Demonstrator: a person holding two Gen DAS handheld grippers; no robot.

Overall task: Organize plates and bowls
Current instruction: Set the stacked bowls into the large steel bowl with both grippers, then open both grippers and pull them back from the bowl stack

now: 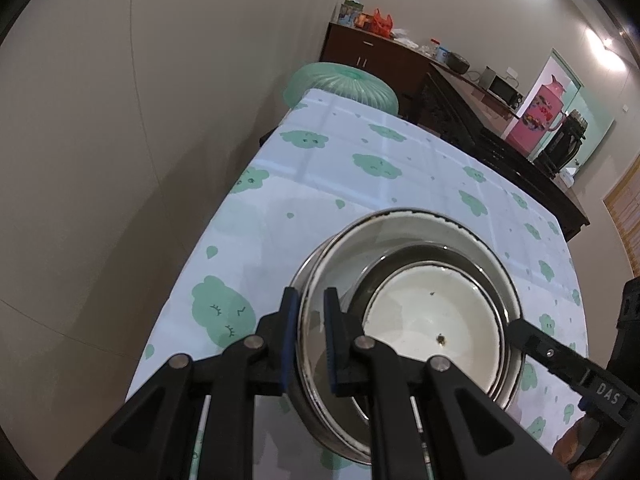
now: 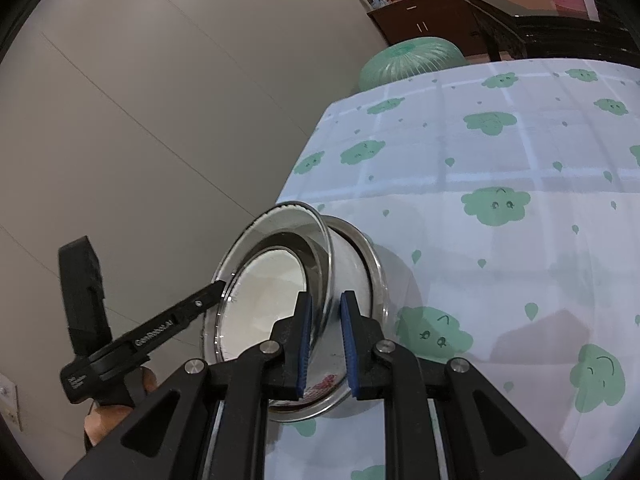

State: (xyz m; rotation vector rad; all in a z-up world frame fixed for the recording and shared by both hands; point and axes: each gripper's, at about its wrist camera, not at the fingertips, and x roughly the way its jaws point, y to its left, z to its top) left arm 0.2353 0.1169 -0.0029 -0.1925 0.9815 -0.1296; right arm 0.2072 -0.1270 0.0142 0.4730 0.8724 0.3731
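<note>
Two hand-held grippers pinch opposite sides of a stack of nested steel bowls [image 1: 404, 300] held tilted at the near end of a table covered in a white tablecloth [image 1: 360, 168] printed with green cloud faces. In the left wrist view, the left gripper [image 1: 312, 340] has its blue-padded fingers closed on the near wall of the outer steel bowl [image 1: 332, 248], one finger outside and one inside. The right gripper [image 2: 326, 340] clamps the rim on the other side in the same manner, and its black finger shows at the right of the left wrist view, touching the bowls' edge. A smaller bowl [image 1: 436, 320] with a white interior sits inside the outer one, a few dark specks on its bottom. In the right wrist view the stack leans steeply toward the table's left edge, its mouth facing the beige wall. Beyond the table's far end stands a green ribbed plastic stool [image 1: 340, 84]; a dark wooden cabinet [image 1: 376, 52] and counter along the wall carry a microwave [image 1: 506, 88], a pink thermos [image 1: 540, 116] and a black kettle [image 1: 564, 144].
</note>
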